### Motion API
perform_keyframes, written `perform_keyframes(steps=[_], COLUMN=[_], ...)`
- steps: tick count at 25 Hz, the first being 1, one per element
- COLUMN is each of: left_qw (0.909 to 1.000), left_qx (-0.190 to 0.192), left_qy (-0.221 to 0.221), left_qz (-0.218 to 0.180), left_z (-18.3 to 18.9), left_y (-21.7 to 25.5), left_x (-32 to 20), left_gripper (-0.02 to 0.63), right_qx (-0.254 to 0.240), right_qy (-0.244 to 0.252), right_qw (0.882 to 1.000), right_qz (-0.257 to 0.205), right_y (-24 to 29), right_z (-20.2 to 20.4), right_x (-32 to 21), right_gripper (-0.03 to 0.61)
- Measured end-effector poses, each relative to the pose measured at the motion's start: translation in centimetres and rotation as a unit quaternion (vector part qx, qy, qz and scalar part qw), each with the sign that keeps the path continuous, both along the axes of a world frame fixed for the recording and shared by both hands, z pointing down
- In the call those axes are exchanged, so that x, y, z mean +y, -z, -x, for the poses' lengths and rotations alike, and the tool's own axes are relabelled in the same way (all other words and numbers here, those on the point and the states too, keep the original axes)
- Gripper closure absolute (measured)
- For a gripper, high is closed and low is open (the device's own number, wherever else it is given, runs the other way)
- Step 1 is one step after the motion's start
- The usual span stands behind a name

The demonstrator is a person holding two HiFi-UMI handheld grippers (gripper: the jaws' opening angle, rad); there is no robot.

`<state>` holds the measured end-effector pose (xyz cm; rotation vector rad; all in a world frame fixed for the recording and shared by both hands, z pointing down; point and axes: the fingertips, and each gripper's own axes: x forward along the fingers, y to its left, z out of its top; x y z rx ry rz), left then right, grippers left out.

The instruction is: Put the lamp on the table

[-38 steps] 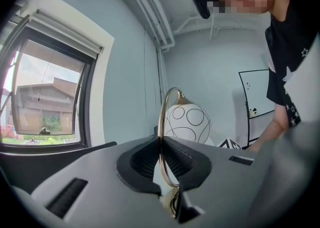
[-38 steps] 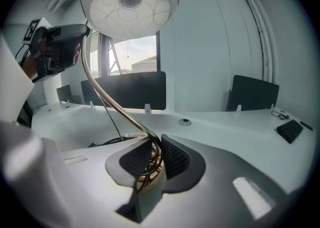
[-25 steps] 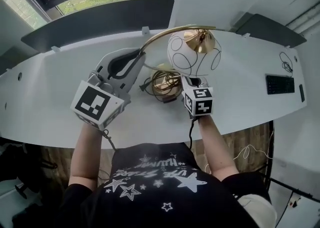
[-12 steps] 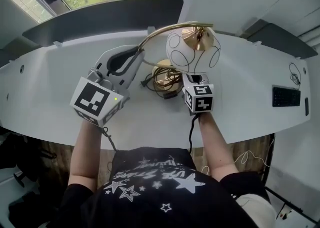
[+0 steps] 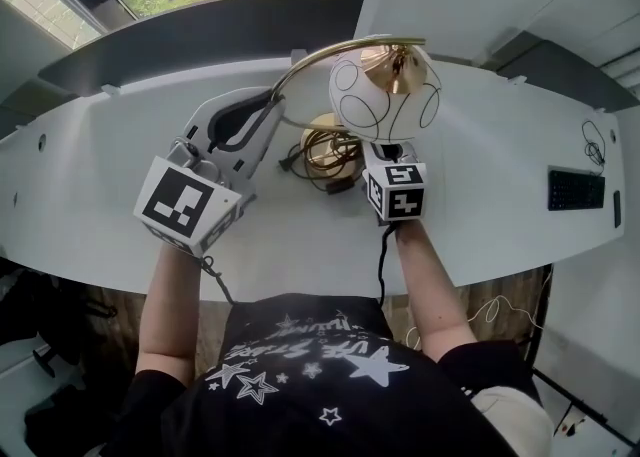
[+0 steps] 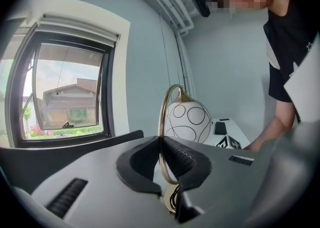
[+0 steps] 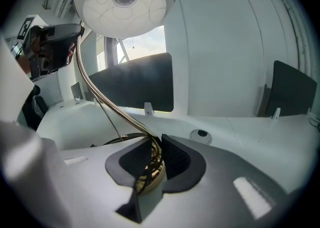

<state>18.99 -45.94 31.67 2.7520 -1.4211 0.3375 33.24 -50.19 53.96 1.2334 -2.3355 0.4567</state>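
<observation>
Holding the lamp (image 5: 380, 105) two-handed at the upper middle of the head view, over the white counter (image 5: 480, 205). Pinching its curved brass stem (image 6: 161, 117) with the left gripper (image 6: 161, 146), fingers pressed shut on the thin rod partway up the arc, left of the round white shade (image 6: 187, 122). Gripping low with the right gripper (image 7: 156, 154), fingers clamped where the stem comes down to the round brass base (image 7: 150, 174). Loops of dark cord (image 5: 300, 160) crowd there too; cannot tell whether caught under the pads or just beside them.

Looks a sensible split of labour: low grip to bear the weight and steer the foot, high grip to stop the top-heavy shade from swinging the arc over. Hence the shade hanging bulb-down from the tip of the arc, straight above the right gripper in that gripper's view.

Cannot tell whether the base rests on the counter or hovers just above it. Lies near the frame's centre, well short of the dark divider panel (image 5: 200, 40) along the top edge.

Judged close to done. Probably needs only settling the base flat before letting go. Worth freeing the stem last, since a tilted foot could tip the whole lamp toward the shade.
</observation>
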Motion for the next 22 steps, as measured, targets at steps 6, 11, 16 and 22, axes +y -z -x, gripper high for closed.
perform_keyframes(steps=[6, 11, 16, 22], left_qw=[0.9998, 0.9997, 0.9998, 0.9998], left_qx=[-0.011, -0.021, -0.021, 0.005], left_qy=[-0.015, -0.009, -0.006, -0.001], left_qz=[-0.011, -0.004, 0.002, -0.020], left_z=[-0.75, -0.59, -0.57, -0.58], left_y=[0.06, -0.18, -0.31, -0.20], left_x=[-0.14, -0.39, -0.26, -0.32], left_gripper=[0.581, 0.581, 0.581, 0.581], right_qx=[-0.011, -0.017, -0.023, -0.022], right_qy=[-0.005, -0.006, -0.013, -0.026], right_qw=[1.000, 1.000, 1.000, 0.999], right_qz=[0.005, 0.002, 0.003, 0.003], right_y=[-0.60, -0.70, -0.72, -0.75], right_z=[0.05, 0.17, 0.07, -0.04], right_x=[0.08, 0.30, 0.40, 0.37], right_gripper=[0.526, 0.525, 0.523, 0.520])
